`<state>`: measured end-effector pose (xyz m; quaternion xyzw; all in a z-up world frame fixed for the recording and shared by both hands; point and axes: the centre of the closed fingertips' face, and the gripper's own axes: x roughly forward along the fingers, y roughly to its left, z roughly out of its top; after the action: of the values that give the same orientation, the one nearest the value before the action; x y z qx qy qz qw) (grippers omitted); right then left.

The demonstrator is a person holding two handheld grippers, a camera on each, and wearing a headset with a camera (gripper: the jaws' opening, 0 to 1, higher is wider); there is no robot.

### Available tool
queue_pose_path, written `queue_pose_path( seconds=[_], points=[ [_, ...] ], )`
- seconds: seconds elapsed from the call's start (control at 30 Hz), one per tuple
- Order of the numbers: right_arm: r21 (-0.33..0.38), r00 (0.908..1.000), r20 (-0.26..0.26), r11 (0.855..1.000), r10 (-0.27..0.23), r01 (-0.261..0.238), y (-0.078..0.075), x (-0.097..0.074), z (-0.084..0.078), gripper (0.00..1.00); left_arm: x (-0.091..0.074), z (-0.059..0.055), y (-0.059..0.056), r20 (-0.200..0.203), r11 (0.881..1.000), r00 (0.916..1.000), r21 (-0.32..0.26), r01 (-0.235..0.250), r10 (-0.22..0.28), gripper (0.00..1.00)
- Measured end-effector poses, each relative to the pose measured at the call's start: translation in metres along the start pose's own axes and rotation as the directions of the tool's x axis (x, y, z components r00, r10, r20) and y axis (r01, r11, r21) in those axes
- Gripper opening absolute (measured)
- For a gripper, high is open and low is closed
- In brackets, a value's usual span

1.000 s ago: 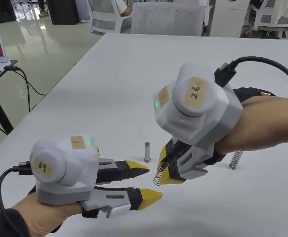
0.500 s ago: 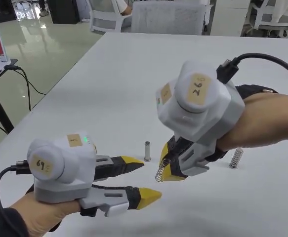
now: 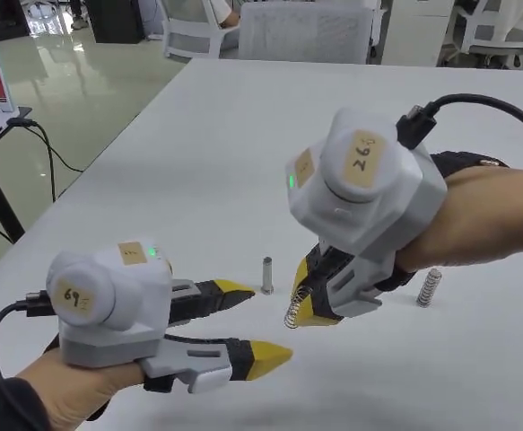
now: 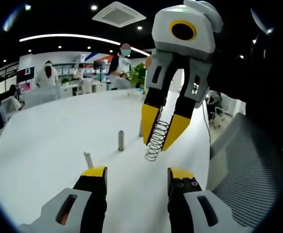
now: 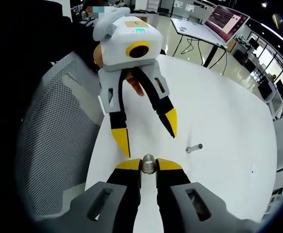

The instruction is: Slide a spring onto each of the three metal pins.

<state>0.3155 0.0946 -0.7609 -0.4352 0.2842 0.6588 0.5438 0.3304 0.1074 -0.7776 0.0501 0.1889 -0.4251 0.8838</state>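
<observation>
Right tongs (image 3: 304,310): you have them clamped on a spring (image 4: 156,140), just beside the pin (image 3: 266,275).
Left tongs (image 3: 261,323): your jaws gape wide, holding nothing.
Head view: one upright pin; a spare spring (image 3: 430,287) on the table (image 3: 198,162) by your right hand.
Left gripper view: a second pin (image 4: 88,158), nearer you.

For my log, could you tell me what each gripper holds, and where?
The right gripper pinches a spring by its upper part; left gripper holds nothing.
</observation>
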Motion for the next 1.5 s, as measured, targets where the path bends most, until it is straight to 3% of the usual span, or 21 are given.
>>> queue_pose_path(
  seconds=[1.13, 1.5],
  points=[
    [0.001, 0.9999, -0.010, 1.000, -0.008, 0.008, -0.002, -0.004, -0.001, 0.08, -0.004, 0.003, 0.015, 0.020, 0.997, 0.9971, -0.031, -0.073, 0.074, 0.62],
    [0.002, 0.9998, -0.014, 1.000, -0.015, 0.015, -0.009, -0.006, -0.001, 0.08, -0.004, 0.002, 0.018, 0.023, 0.995, 0.9956, -0.040, -0.090, 0.091, 0.67]
  ],
)
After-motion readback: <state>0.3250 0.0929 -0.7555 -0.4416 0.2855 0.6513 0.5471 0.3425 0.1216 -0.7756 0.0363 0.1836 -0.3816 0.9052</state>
